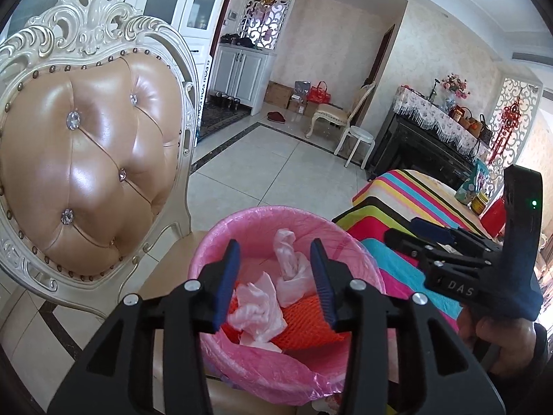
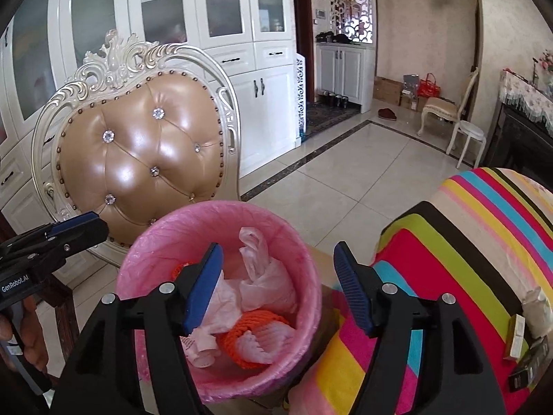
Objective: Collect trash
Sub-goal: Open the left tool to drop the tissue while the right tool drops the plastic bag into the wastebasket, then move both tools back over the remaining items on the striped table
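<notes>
Both tongs hung above the round waste bin lined with a pink plastic bag [image 1: 242, 373], which stood beside the cream carved chair with the tan tufted leather back [image 1: 86, 173]. The left tongs [image 1: 276, 283] stood apart with nothing between the blue pads; crumpled pale pink plastic bags [image 1: 290, 266] and a piece of orange foam netting [image 1: 311, 325] lay below them inside the liner. The right tongs [image 2: 280, 290] stood wider apart, likewise empty, over the same bin.

Judged step: release. The trash rested in the bin and neither tool gripped anything, so this drop appeared complete.

Next move, as a judgement: both tools would need to lift clear of the liner rim, then turn toward the bench covered with a cloth of bright multicoloured stripes [image 2: 466, 242]. At its right edge lay a small cream carton [image 2: 515, 342] and a dark flat box [image 2: 532, 366]; whether these counted as trash could not be told. An approach with the pads apart, low and level to the cloth, would suit them.
</notes>
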`<state>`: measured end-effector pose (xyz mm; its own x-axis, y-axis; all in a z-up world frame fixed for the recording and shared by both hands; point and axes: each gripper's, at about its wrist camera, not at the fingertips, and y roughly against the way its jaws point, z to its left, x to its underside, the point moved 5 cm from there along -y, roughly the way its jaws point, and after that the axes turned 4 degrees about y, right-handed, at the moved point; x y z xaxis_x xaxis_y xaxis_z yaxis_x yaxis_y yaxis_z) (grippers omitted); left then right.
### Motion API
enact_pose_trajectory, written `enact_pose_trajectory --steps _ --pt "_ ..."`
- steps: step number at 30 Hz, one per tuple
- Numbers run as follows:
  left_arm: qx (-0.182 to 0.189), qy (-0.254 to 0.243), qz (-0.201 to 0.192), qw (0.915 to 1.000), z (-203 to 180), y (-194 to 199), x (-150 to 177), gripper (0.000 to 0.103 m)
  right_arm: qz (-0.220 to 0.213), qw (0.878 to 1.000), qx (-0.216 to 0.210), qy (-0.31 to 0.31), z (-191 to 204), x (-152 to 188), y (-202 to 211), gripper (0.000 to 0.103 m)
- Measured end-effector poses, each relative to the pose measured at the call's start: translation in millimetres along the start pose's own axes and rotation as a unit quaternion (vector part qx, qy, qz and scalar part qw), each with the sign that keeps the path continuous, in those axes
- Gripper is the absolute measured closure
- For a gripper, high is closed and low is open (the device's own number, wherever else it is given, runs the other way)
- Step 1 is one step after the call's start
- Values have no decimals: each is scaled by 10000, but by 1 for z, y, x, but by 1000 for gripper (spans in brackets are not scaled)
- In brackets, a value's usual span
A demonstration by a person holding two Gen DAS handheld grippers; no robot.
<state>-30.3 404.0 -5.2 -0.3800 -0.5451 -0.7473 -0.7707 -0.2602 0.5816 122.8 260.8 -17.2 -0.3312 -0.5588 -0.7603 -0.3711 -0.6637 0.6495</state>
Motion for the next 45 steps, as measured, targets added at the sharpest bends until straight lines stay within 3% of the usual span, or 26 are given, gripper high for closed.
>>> enact_pose_trajectory --steps 8,21,35,45 --pt "195 -169 -23 9997 -29 -1 0 59 -239 9984 436 -281 -40 17 40 33" --pt "875 -685 99 9938 -137 -16 24 53 -503 9855 1371 -860 -141 71 132 25" --pt "1563 -1233 342 9794 -270 -35 69 52 -408 9544 2483 -1607 -261 173 229 23" --pt "1930 -1627 612 9657 -351 -57 102 52 -90 9355 2816 -2133 -320 247 252 23"
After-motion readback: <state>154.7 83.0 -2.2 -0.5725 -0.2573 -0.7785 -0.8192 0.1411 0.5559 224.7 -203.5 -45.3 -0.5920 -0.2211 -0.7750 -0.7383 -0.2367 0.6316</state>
